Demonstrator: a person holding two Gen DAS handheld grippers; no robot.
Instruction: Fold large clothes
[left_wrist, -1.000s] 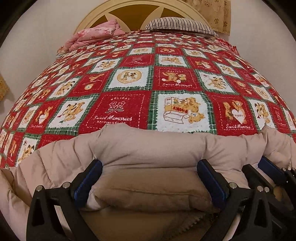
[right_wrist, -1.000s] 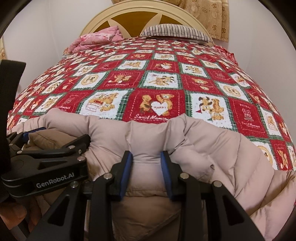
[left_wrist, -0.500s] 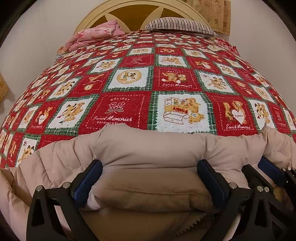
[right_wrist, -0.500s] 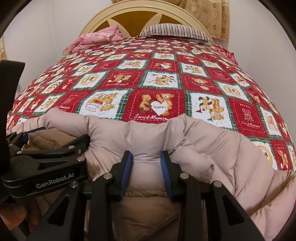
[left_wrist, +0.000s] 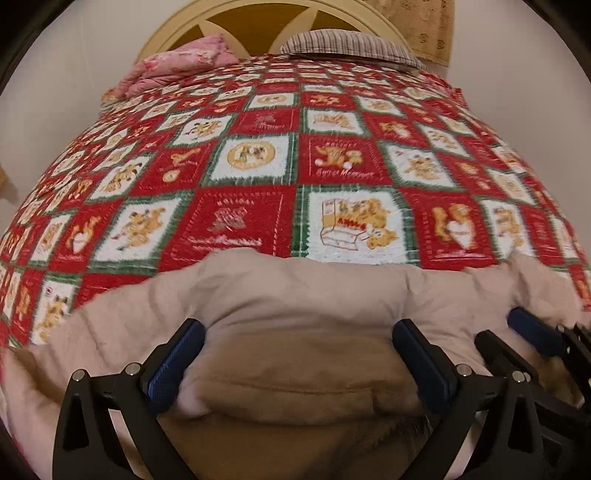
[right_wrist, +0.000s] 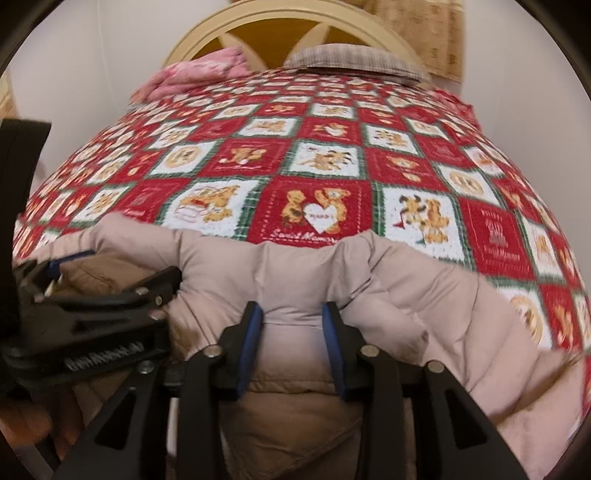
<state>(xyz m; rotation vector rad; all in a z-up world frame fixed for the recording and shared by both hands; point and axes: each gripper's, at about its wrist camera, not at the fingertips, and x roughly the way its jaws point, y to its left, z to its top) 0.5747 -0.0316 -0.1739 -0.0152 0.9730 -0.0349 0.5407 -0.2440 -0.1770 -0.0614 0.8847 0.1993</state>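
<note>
A puffy beige down jacket (left_wrist: 303, 291) lies bunched at the near end of the bed, its tan lining showing below. It also shows in the right wrist view (right_wrist: 424, 291). My left gripper (left_wrist: 297, 332) has its jaws wide apart around a thick fold of the jacket. My right gripper (right_wrist: 292, 314) is shut on a fold of the jacket, the fabric pinched between its blue pads (right_wrist: 253, 328). The left gripper (right_wrist: 92, 295) shows at the left of the right wrist view, close beside the right one.
The bed carries a red, white and green teddy-bear patchwork quilt (left_wrist: 258, 122). A pink folded blanket (left_wrist: 173, 66) and a striped pillow (left_wrist: 347, 44) lie by the cream headboard (left_wrist: 295, 11). White walls stand on both sides; a tan curtain (right_wrist: 424, 33) hangs at the back right.
Both views have shifted and blurred: the grippers and the jacket have moved up the bed toward the headboard. The grips look the same.
</note>
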